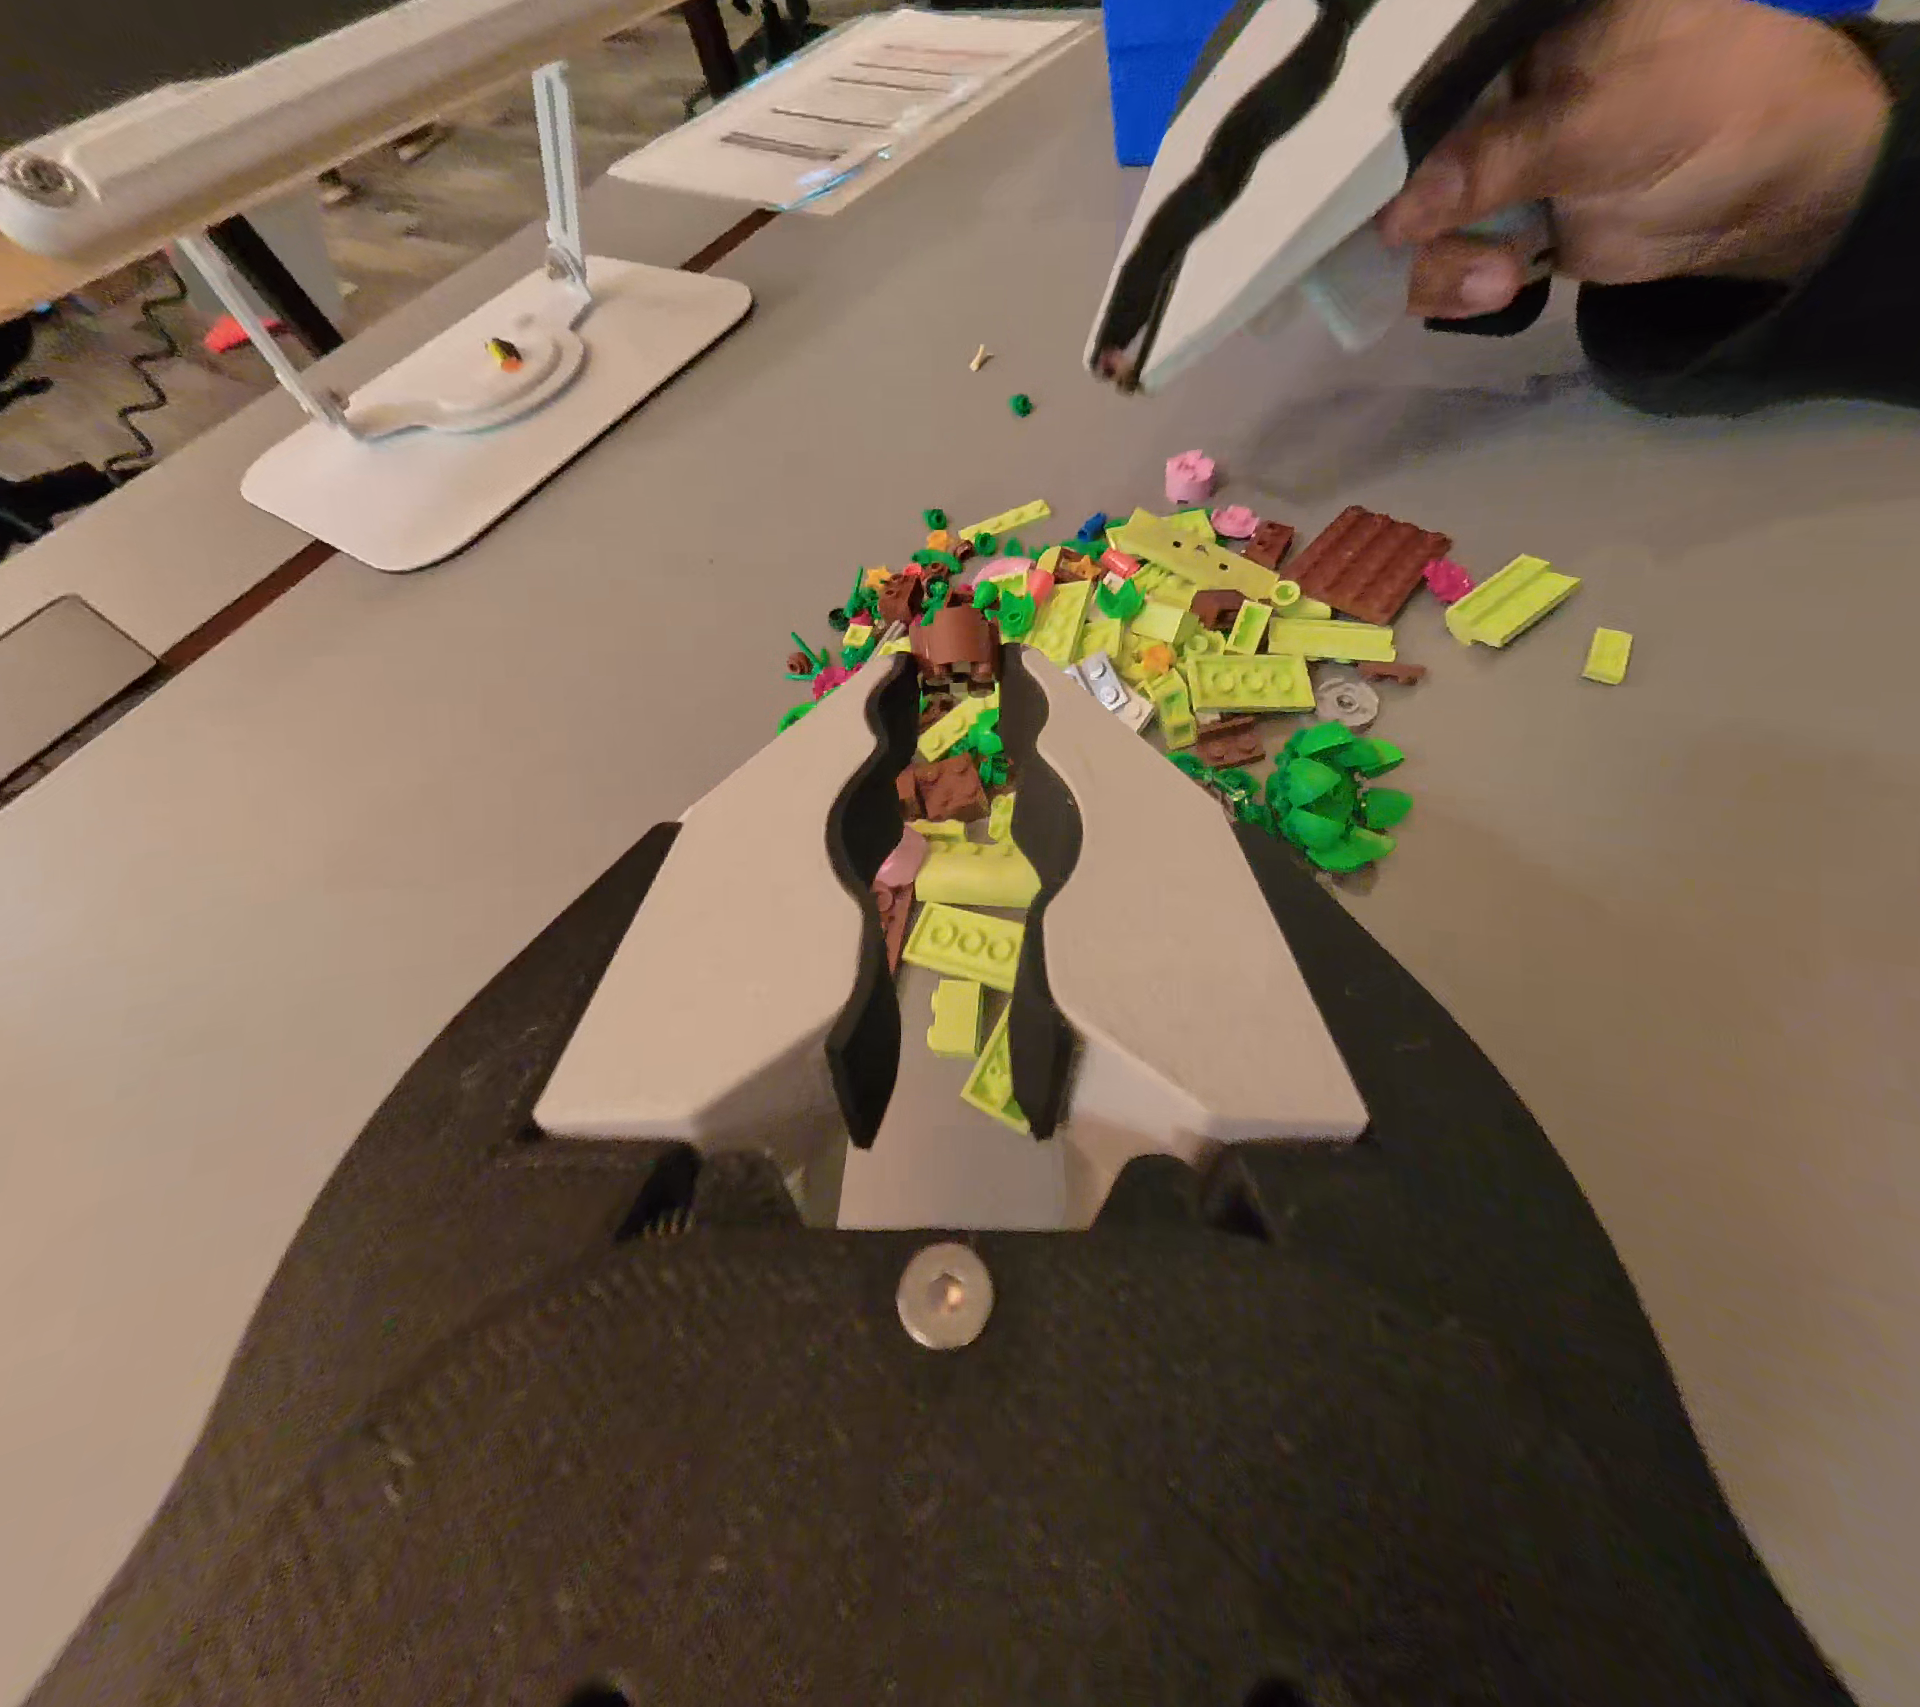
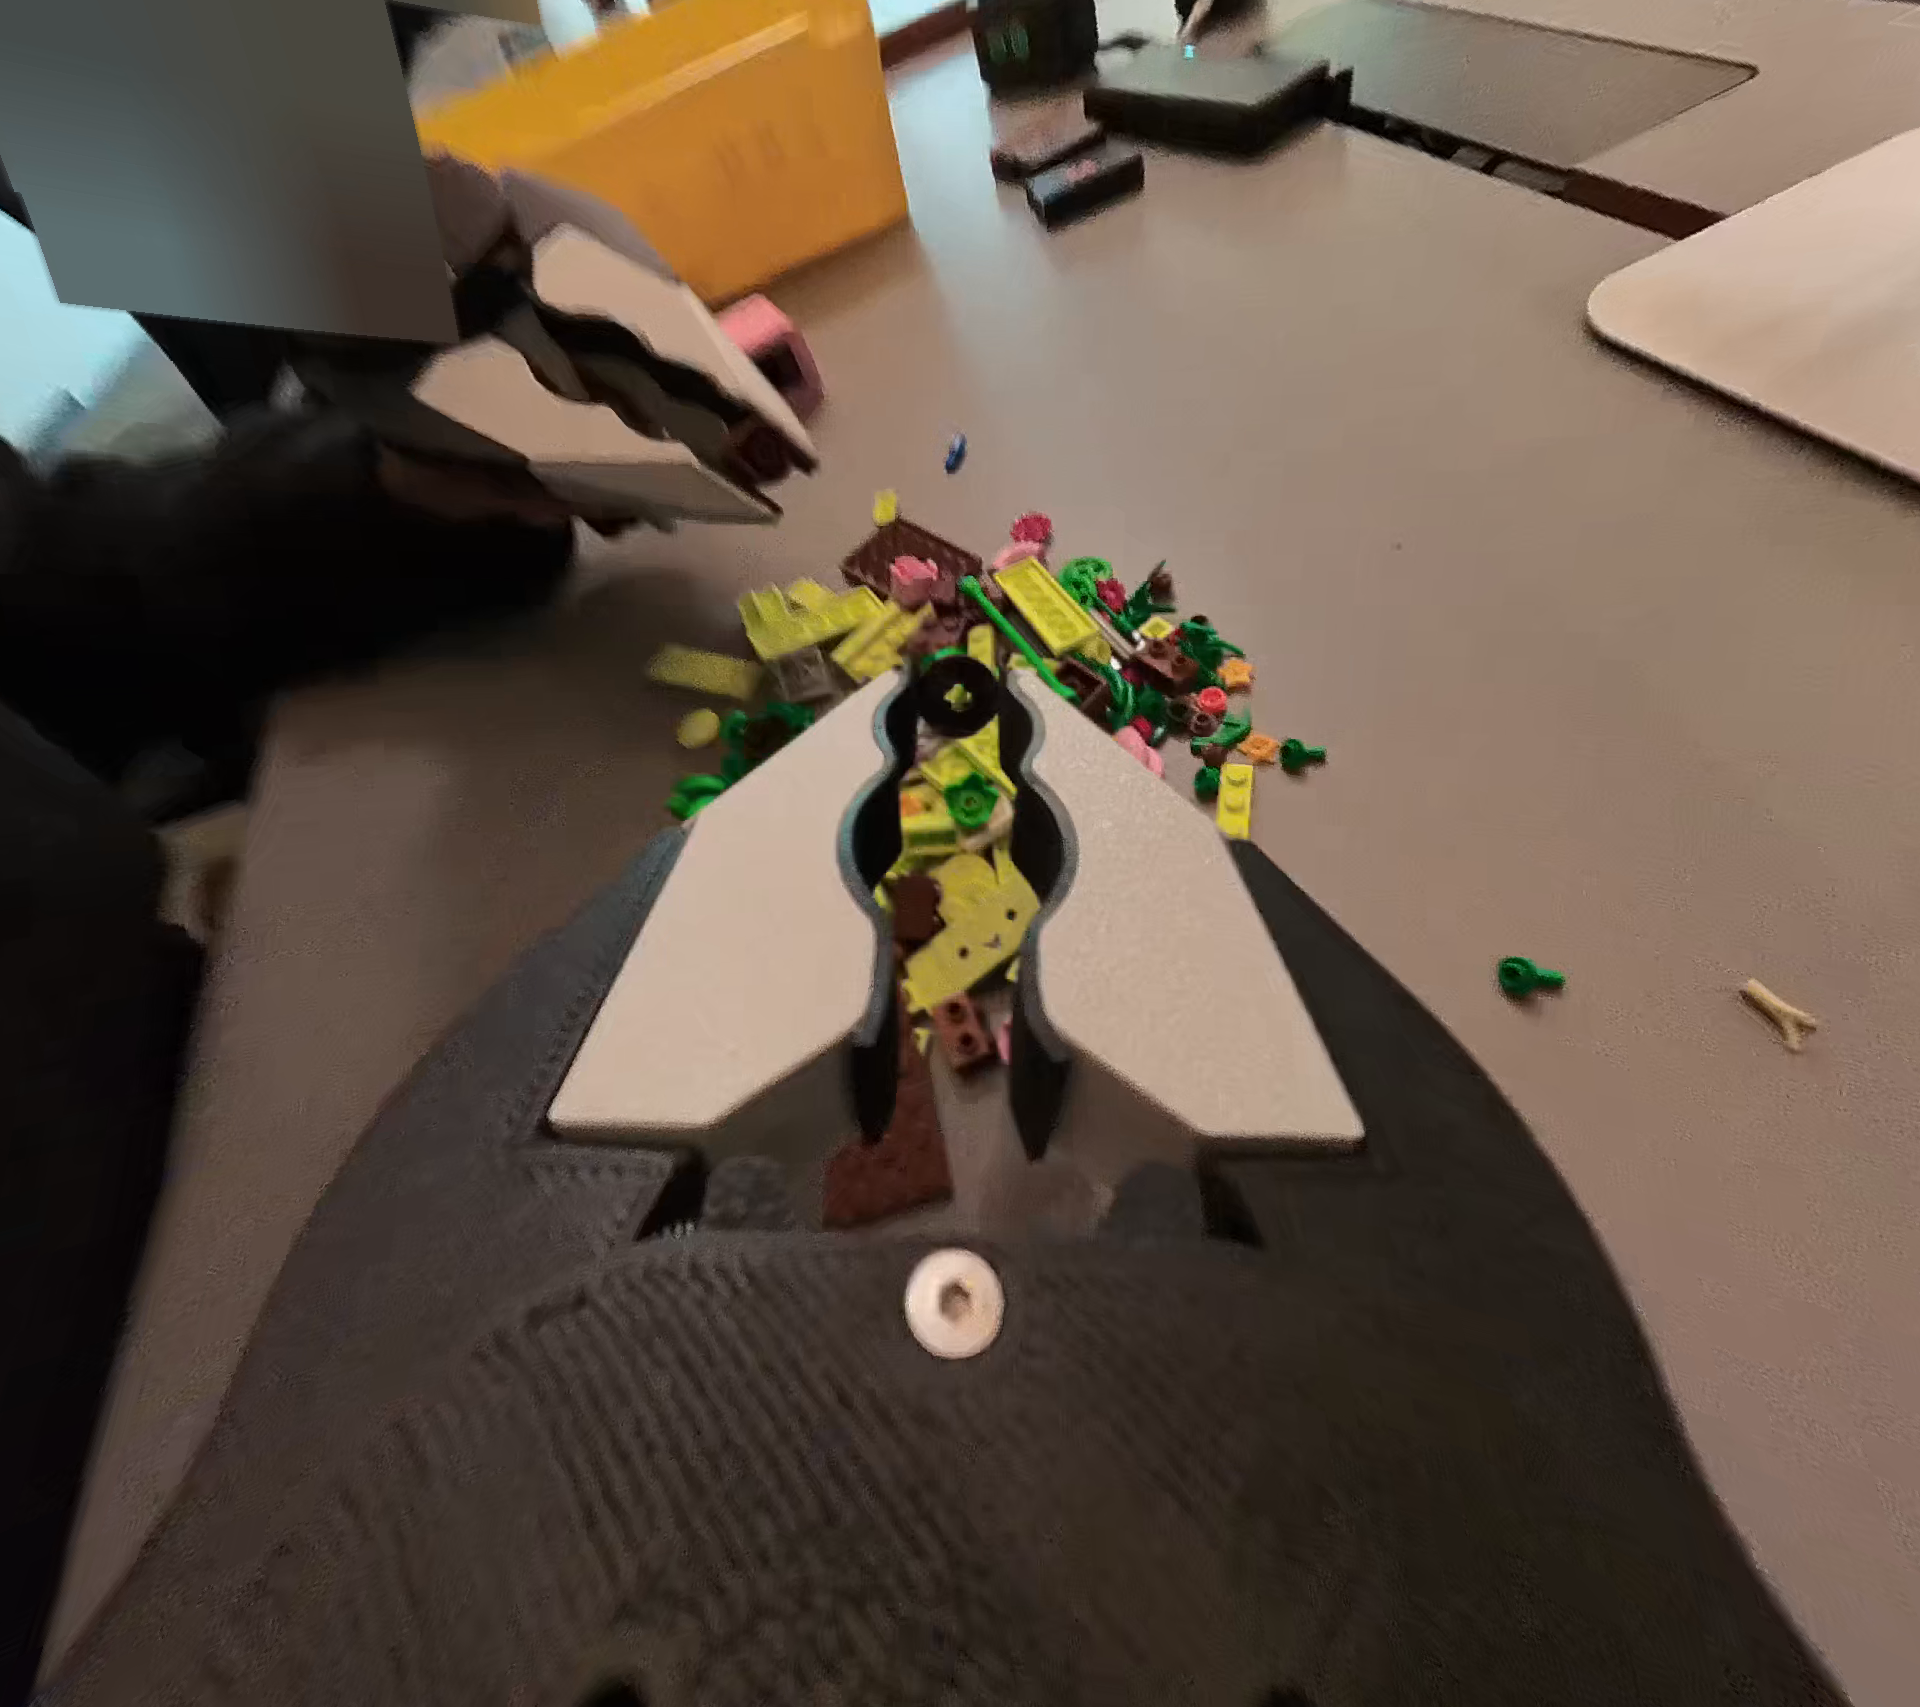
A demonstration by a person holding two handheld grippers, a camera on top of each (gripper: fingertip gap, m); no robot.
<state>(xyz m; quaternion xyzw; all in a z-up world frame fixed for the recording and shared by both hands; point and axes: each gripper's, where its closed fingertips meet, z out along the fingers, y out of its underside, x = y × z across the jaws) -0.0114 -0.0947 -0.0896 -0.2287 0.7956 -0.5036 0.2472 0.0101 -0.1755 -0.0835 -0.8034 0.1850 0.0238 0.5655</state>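
Over the grey tabletop, the left tool is pinched nearly closed on a brown rounded piece and the right tool likewise on a black ring - both hang just above the heap of small toy bricks.
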